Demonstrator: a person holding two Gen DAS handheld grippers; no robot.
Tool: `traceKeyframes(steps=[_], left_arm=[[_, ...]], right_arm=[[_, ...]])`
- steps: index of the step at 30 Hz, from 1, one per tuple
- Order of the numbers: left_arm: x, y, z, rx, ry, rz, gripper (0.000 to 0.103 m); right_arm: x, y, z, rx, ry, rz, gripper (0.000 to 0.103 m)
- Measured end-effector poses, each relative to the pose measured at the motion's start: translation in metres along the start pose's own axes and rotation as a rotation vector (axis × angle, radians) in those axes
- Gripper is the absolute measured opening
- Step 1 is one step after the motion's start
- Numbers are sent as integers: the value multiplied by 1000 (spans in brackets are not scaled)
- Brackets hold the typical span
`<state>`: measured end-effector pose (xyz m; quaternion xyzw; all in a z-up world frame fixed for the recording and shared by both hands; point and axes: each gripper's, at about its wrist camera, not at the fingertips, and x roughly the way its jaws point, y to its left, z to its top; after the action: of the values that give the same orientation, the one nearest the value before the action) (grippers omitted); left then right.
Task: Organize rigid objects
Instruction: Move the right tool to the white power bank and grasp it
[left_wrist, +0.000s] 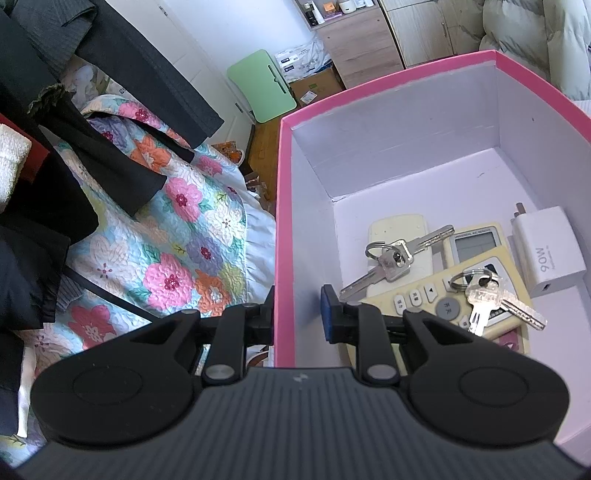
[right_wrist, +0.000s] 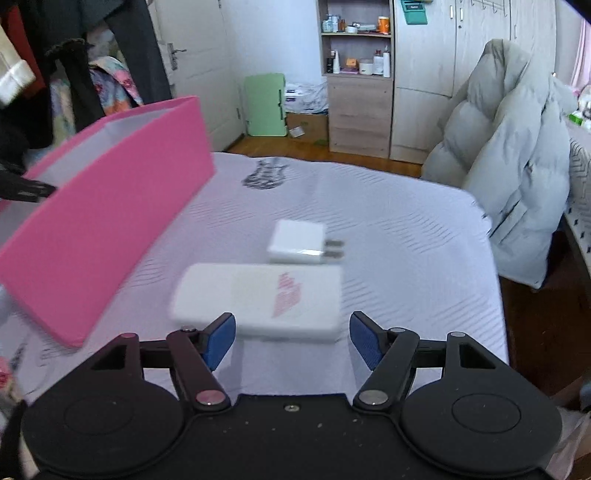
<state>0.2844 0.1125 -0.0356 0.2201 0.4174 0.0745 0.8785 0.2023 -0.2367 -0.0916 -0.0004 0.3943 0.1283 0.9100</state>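
Note:
A pink box (left_wrist: 388, 86) with a white inside stands on the bed. My left gripper (left_wrist: 299, 299) straddles its near left wall, one finger outside and one inside, shut on that wall. Inside lie two beige remotes (left_wrist: 476, 243), two key bunches (left_wrist: 395, 258) and a white charger (left_wrist: 550, 251). In the right wrist view the same box (right_wrist: 110, 221) is at the left. My right gripper (right_wrist: 291, 325) hangs open just over the near edge of a flat white device with a pink mark (right_wrist: 258, 295). Beyond it lies a second white plug charger (right_wrist: 295, 242).
A pale sheet (right_wrist: 406, 229) covers the bed, and a floral quilt (left_wrist: 177, 236) with dark clothes (left_wrist: 55, 177) lies left of the box. A grey padded coat (right_wrist: 509, 177) hangs over a chair at the right. A wooden shelf unit (right_wrist: 358, 92) stands beyond the bed.

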Motion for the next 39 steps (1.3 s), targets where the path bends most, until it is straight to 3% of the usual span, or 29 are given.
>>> traceKeyframes(steps=[3, 7, 11, 15, 21, 27, 31, 34, 39], left_arm=[[0, 2, 1, -6, -1, -4, 20], [0, 2, 1, -4, -1, -3, 21], [0, 3, 2, -10, -1, -8, 21], [1, 4, 2, -11, -1, -8, 21], [1, 4, 2, -11, -1, -9, 21], [1, 4, 2, -11, -1, -9, 21], [1, 4, 2, -14, -1, -12, 21], [2, 5, 2, -21, -2, -17, 21], [3, 8, 1, -32, -4, -32, 21]], right_arm=[[9, -15, 3, 38, 5, 57, 82], [9, -16, 1, 73, 50, 186, 85], [-4, -2, -8, 34, 92, 246, 85], [-25, 18, -14, -68, 132, 382, 81], [-33, 30, 5, -185, 53, 279, 82], [7, 25, 20, -276, 72, 224, 82], [30, 27, 23, -301, 128, 239, 81], [31, 36, 22, -333, 94, 215, 67], [26, 43, 23, -296, 129, 190, 68]])
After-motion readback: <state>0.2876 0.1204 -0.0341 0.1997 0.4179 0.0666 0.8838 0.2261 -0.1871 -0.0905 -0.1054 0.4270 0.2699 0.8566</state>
